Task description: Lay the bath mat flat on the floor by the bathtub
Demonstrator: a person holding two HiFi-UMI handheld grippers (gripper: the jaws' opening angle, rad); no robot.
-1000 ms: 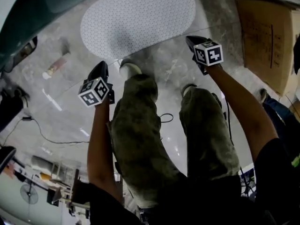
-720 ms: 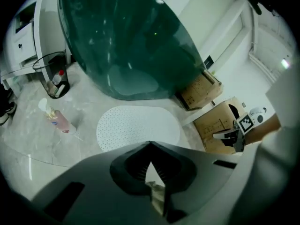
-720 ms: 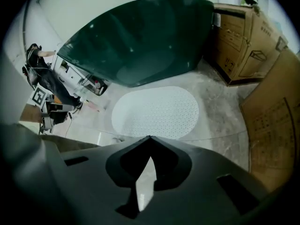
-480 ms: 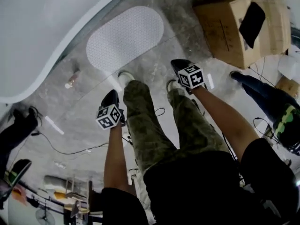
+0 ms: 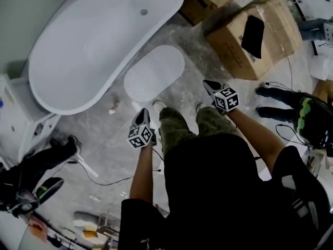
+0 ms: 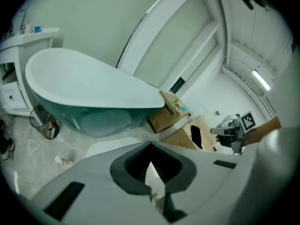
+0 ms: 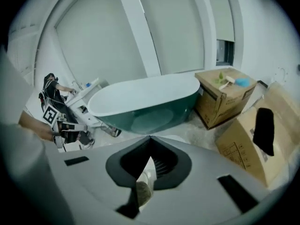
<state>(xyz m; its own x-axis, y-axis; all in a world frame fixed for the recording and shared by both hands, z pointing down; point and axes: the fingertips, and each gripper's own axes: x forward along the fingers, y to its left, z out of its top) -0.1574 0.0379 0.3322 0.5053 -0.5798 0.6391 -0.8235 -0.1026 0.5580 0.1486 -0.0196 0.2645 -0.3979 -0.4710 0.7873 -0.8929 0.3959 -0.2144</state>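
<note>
As one bath mat (image 5: pixel 154 73) lies by one bathtub (image 5: pixel 78 56) — two hand-held grippers (image 5: pixel 141 113) (image 5: pixel 208 84) closed, empty.

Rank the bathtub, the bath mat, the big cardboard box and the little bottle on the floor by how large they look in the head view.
1. bathtub, clearly the largest
2. cardboard box
3. bath mat, somewhat smaller than the box
4. bottle, tiny
</note>
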